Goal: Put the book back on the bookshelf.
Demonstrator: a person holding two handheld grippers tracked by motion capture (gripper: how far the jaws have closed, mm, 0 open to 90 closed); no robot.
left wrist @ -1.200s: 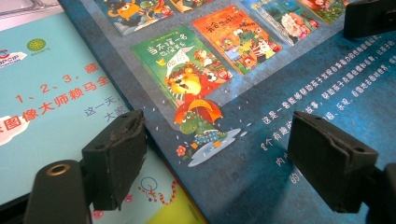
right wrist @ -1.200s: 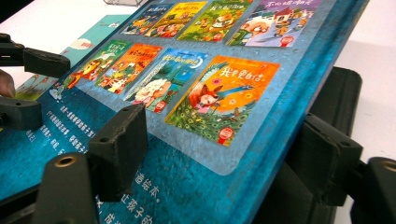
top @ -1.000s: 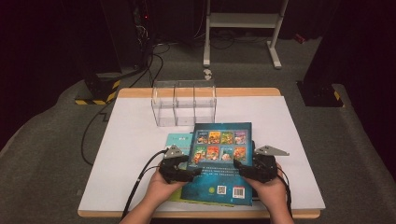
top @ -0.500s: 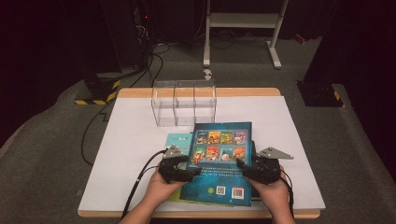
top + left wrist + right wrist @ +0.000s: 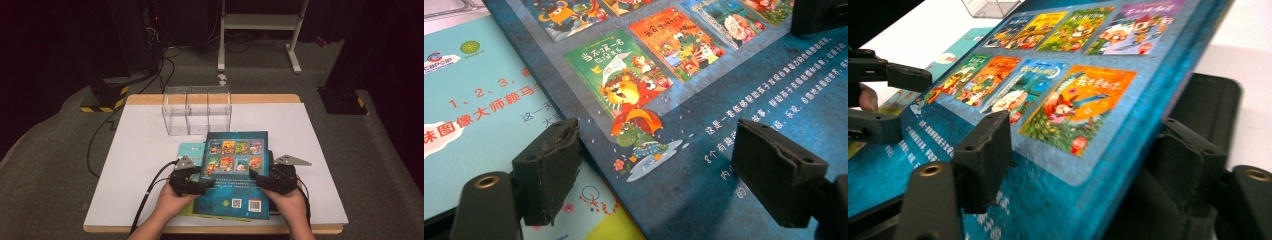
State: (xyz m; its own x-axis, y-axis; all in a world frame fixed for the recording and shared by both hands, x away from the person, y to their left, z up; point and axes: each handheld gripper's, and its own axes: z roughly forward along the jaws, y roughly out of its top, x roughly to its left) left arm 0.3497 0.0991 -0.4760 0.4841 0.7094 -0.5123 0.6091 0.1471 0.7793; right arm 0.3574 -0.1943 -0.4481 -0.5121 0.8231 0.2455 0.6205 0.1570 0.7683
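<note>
A dark blue book [image 5: 235, 172] lies low in the middle of the high view on the white table [image 5: 130, 150], its long axis running up the frame; its top edge sits just below a clear divided box [image 5: 196, 110], its bottom edge near the table's front edge, with bare table at both sides. It overlaps a light teal book [image 5: 191, 150] at its left. The left gripper [image 5: 199, 184] straddles the blue book's left edge with jaws apart, and the right gripper [image 5: 260, 181] has its jaws either side of the lifted right edge, though I cannot tell whether they pinch it.
</note>
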